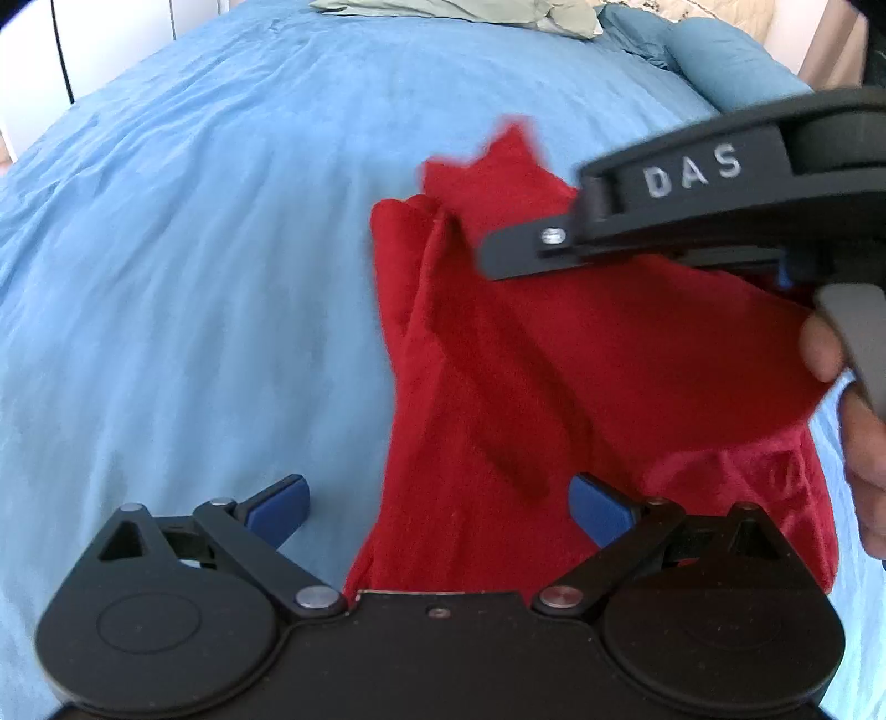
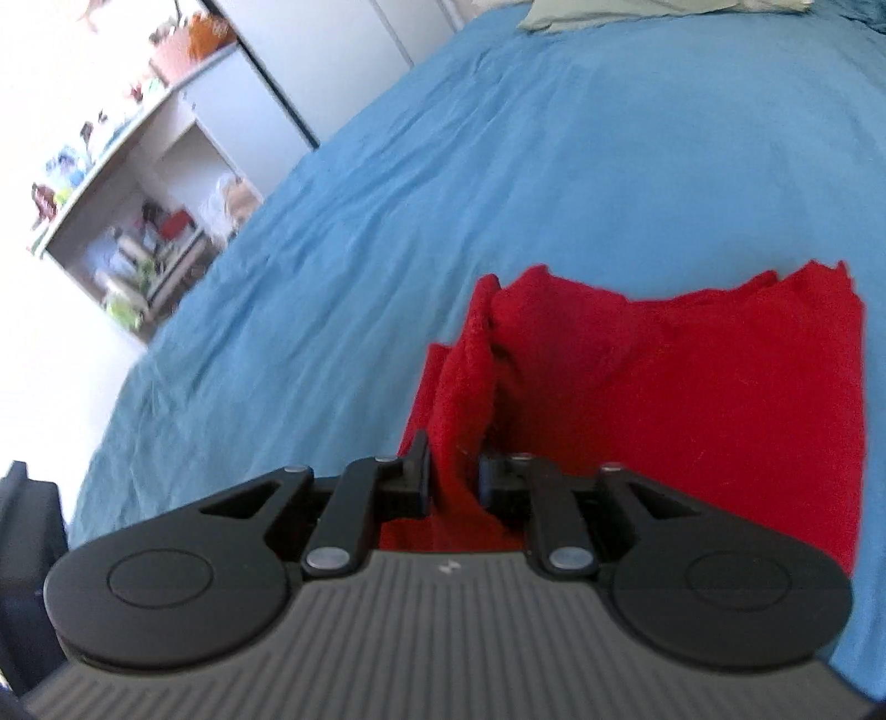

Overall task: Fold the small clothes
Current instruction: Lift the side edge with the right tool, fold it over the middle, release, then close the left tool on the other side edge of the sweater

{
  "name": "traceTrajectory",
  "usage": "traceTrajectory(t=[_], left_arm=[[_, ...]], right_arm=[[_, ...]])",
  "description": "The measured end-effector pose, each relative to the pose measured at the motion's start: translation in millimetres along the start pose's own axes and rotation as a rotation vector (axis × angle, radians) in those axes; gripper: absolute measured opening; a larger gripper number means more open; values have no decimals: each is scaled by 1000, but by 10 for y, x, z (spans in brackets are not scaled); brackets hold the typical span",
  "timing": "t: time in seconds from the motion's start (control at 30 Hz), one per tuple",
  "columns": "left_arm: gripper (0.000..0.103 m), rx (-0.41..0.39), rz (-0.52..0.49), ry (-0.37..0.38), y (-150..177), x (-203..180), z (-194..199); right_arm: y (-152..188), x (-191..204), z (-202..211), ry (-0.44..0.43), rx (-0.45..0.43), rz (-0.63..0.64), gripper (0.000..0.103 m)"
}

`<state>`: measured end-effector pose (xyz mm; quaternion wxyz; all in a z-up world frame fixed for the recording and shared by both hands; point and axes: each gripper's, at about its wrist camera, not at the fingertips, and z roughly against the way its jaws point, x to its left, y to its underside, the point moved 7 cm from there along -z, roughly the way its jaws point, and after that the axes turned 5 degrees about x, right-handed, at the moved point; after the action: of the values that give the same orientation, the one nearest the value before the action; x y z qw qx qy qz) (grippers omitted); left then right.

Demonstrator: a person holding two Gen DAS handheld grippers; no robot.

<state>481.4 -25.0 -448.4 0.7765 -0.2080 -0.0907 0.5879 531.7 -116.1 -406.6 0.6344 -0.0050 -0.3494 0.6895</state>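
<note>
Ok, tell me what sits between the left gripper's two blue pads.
In the left wrist view, the left gripper is open, and between its blue pads lies the red garment over the blue bedsheet. Neither pad is closed on the cloth.

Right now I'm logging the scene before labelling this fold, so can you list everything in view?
red garment: one, red, lying partly folded on the bed, a ridge of it pinched up at its left edge
bed sheet: one, blue, covering the bed under the garment
pillow: one, pale green, at the far end of the bed
rolled blue bedding: one, blue, far right corner of the bed
shelf unit: one, white, beside the bed on the left, cluttered with small items too blurred to name
left gripper: one, black with blue pads, open above the garment's near edge
right gripper: one, black, shut on the garment's ridge
</note>
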Motion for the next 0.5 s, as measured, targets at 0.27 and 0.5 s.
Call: traceTrajectory(t=[0.27, 0.5], left_arm=[[101, -11, 10, -16, 185, 134, 422], [102, -88, -68, 126, 51, -478, 904]], right_arm=[[-34, 113, 565, -47, -100, 79, 79], [303, -760, 1263, 74, -219, -117, 79]])
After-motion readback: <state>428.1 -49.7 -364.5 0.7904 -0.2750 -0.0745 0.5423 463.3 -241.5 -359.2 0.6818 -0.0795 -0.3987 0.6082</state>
